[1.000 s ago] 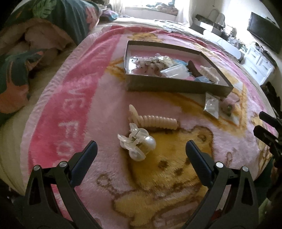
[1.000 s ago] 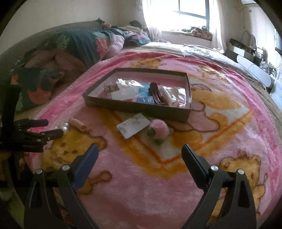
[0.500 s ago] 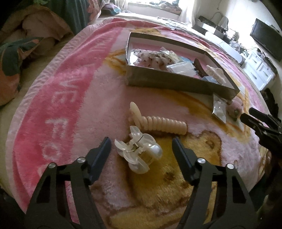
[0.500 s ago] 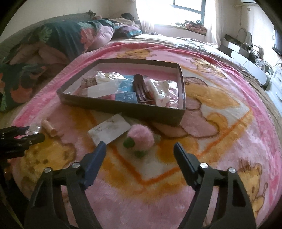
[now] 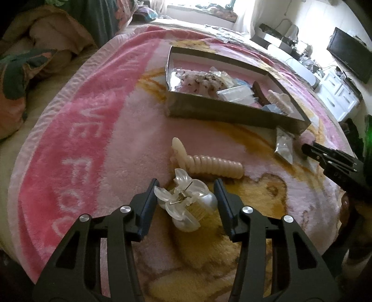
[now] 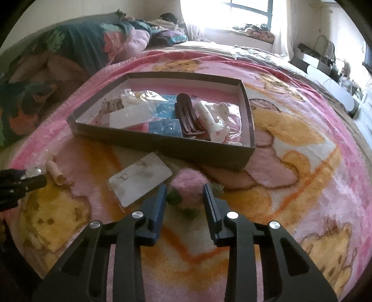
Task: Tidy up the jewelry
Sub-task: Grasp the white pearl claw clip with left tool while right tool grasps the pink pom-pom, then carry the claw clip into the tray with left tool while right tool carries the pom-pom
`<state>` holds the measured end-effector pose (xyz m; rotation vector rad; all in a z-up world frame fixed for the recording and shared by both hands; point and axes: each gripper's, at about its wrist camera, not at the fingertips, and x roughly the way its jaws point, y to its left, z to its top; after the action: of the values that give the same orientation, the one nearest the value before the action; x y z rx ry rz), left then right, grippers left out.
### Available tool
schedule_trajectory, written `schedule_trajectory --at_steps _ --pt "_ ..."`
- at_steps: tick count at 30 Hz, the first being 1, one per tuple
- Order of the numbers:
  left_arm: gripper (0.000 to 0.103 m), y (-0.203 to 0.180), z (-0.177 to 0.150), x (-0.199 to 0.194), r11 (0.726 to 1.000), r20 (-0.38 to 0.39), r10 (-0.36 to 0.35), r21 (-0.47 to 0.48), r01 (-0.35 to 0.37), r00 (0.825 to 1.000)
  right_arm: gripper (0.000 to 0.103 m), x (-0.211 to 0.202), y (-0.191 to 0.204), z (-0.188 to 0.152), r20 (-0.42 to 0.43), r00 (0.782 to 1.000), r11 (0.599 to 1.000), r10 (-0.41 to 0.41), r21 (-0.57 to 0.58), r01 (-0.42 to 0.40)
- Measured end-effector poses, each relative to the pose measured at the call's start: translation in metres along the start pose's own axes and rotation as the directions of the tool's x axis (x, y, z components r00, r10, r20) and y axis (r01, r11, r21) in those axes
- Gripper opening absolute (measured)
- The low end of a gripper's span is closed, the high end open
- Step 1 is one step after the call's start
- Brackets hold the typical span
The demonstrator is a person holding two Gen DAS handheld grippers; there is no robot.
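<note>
A clear hair claw with a pearl [image 5: 186,204] lies on the pink blanket between the pads of my left gripper [image 5: 186,182]. The jaws are closing and both pads touch its sides. My right gripper [image 6: 184,189] is shut on a fluffy pink pompom hair tie [image 6: 188,180], which still rests on the blanket. A cream ribbed hair clip [image 5: 214,163] lies just beyond the claw. A plastic earring card [image 6: 139,181] lies left of the pompom. The shallow grey box [image 6: 162,144] behind holds a brown claw clip [image 6: 188,116], a white clip [image 6: 214,120] and several small bags.
Bunched quilts [image 6: 58,58] lie along the bed's left side. A window [image 6: 244,14] is at the far end. White cabinets [image 5: 337,97] and a dark screen [image 5: 348,53] stand to the right. My right gripper [image 5: 325,158] shows at the left view's right edge.
Both pairs of jaws have closed in from wide open. The left now touches the clear claw. The right has moved forward and down onto the pompom and shut on it.
</note>
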<state>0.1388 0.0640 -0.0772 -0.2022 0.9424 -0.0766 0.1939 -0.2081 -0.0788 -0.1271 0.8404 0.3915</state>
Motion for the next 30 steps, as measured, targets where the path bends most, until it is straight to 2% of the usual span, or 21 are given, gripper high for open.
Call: schedule_trajectory --at_steps 6,16,19,21,22,28,30 --pt "0.04 -0.009 0.003 -0.015 1.0 0.03 -0.02 0.017 0.02 0.999 0.008 -0.018 -0.013 -0.006 0.015 0.999 0.998 0.036 0.05 -0.037" --pt "0.04 -0.027 0.007 -0.027 0.998 0.051 -0.042 0.048 0.039 0.998 0.007 -0.031 -0.029 -0.013 0.031 0.997 0.991 0.07 0.112 -0.073" --pt "0.04 -0.032 0.008 -0.028 0.997 0.054 -0.048 0.058 0.045 0.997 0.013 -0.027 -0.028 -0.014 0.023 0.997 0.991 0.073 0.114 -0.076" --pt "0.04 -0.035 0.009 -0.029 0.997 0.056 -0.053 0.062 0.049 0.997 0.034 -0.023 -0.029 -0.014 0.017 0.998 0.99 0.064 0.122 -0.066" --pt "0.04 -0.035 0.009 -0.03 0.997 0.056 -0.054 0.064 0.05 0.997 0.037 -0.022 -0.029 -0.014 0.018 0.998 0.99 0.065 0.125 -0.067" --pt "0.04 -0.04 0.012 -0.028 0.996 0.054 -0.059 0.068 0.056 0.997 0.039 -0.01 -0.026 -0.012 -0.003 0.996 0.989 0.086 0.123 -0.085" --pt "0.04 -0.042 0.012 -0.028 0.996 0.056 -0.059 0.071 0.055 0.997 0.037 -0.004 -0.023 -0.011 -0.018 0.996 0.991 0.084 0.11 -0.081"
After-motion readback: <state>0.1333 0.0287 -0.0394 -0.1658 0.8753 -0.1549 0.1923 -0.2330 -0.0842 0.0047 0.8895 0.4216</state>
